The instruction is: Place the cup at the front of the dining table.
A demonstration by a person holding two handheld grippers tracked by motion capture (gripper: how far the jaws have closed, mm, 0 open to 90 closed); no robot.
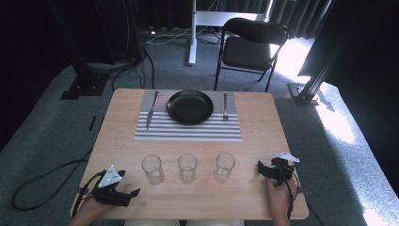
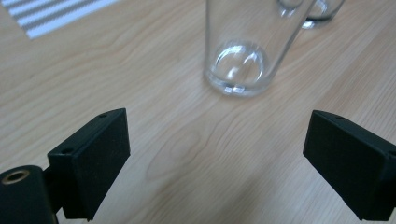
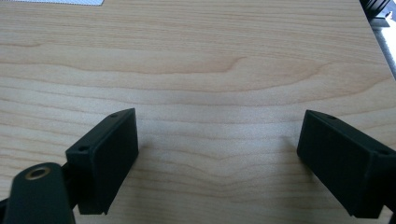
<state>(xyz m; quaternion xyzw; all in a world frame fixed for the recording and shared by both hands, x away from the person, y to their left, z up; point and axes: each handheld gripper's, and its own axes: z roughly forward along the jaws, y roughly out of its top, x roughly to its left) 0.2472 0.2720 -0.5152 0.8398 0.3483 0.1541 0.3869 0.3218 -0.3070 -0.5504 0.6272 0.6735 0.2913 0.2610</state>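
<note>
High view: wooden table (image 1: 263,122) with a striped placemat (image 1: 188,125) at the far side. On the mat, a black plate (image 1: 189,106) in the middle, a knife (image 1: 151,109) just left of it, a fork (image 1: 225,106) just right. Three empty glasses in a row nearer the person: left glass (image 1: 152,168), middle glass (image 1: 187,166), right glass (image 1: 224,165). Left gripper (image 1: 126,187) rests at the near left corner, near the left glass, held by a hand (image 1: 89,212). Right gripper (image 1: 261,168) sits near the right edge, beside the right glass but apart from it. A black chair (image 1: 251,44) stands beyond the table.

Left gripper view: jaws spread wide, nothing between them. The left glass (image 2: 243,46) stands upright ahead, between the jaw lines but clear of both. Another glass base (image 2: 320,11) behind it.

Right gripper view: jaws wide apart over bare wood (image 3: 210,70), holding nothing. Placemat corner (image 3: 56,2) at the top edge.
</note>
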